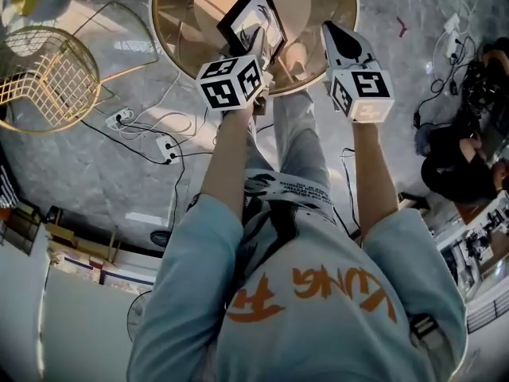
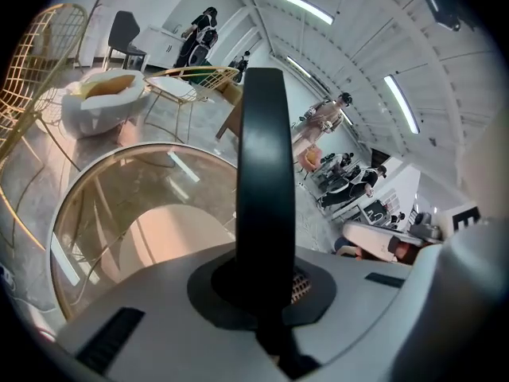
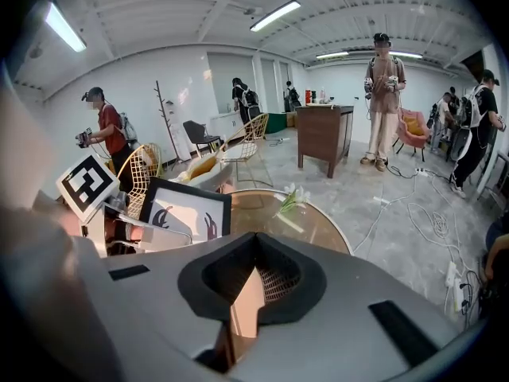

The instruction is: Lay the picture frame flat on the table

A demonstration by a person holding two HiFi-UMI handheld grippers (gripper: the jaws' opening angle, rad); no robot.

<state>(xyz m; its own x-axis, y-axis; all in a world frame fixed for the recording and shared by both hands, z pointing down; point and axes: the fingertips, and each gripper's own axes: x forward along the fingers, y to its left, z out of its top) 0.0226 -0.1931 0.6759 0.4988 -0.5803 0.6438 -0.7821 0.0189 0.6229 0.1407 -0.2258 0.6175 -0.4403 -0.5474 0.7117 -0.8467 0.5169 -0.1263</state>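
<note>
1. Pale blue sweatshirt with orange lettering [image 1: 306, 293]. Mine, and it fills the lower head view, both forearms reaching forward from it.

2. Round glass-topped table with a gold rim [image 1: 179, 18]. It stands on the grey marbled floor just ahead of my knees. A pale cylindrical base shows through the glass.

3. Gold wire-mesh chair [image 1: 48, 78]. It sits on the floor to the left of the table, apart from it.

4. Black-bordered picture frame holding a white print with dark figures [image 1: 242, 14]. It is over the near part of the tabletop, tilted and not lying flat. I cannot tell whether its lower edge meets the glass.

5. Left gripper [image 1: 258, 42], with its marker cube. The jaws are closed on the frame's edge, whose black bar runs straight up between them [image 2: 266, 173] in the left gripper view.

6. Right gripper [image 1: 328, 29], with its marker cube. It hangs over the table's near rim, beside the frame and apart from it. The jaws are drawn together with nothing between them.

7. White power strip with trailing cables [image 1: 165, 147], on the floor below the table.

8. White flower sprig [image 3: 294, 201], lying on the glass.
</note>
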